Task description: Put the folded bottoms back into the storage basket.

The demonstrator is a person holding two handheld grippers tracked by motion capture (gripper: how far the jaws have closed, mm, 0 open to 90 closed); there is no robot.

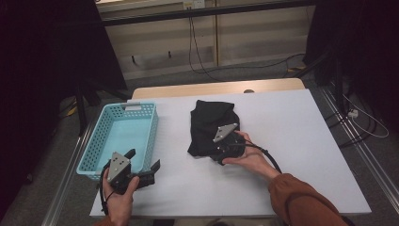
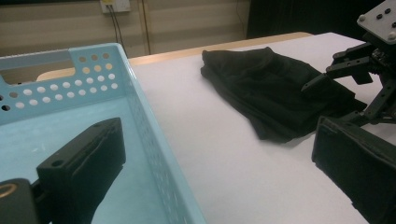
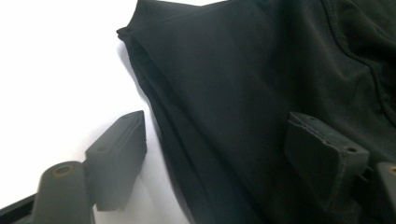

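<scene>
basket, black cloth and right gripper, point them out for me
basket point(image 1: 149, 126), high view, right wall.
black cloth point(image 1: 207, 123), high view, its middle.
right gripper point(image 3: 212, 161), right gripper view, midway between the open jaws' tips.

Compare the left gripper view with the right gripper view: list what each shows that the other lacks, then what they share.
Left gripper view alone: the blue basket with its perforated wall, one jaw of the left gripper over its inside, the wooden table edge, the far wall with a cable, and the right gripper seen from outside.

Right gripper view alone: a close look at the cloth's folded edge and a seam, between the right gripper's own open jaws.

Both: the black cloth lying on the white tabletop.
</scene>
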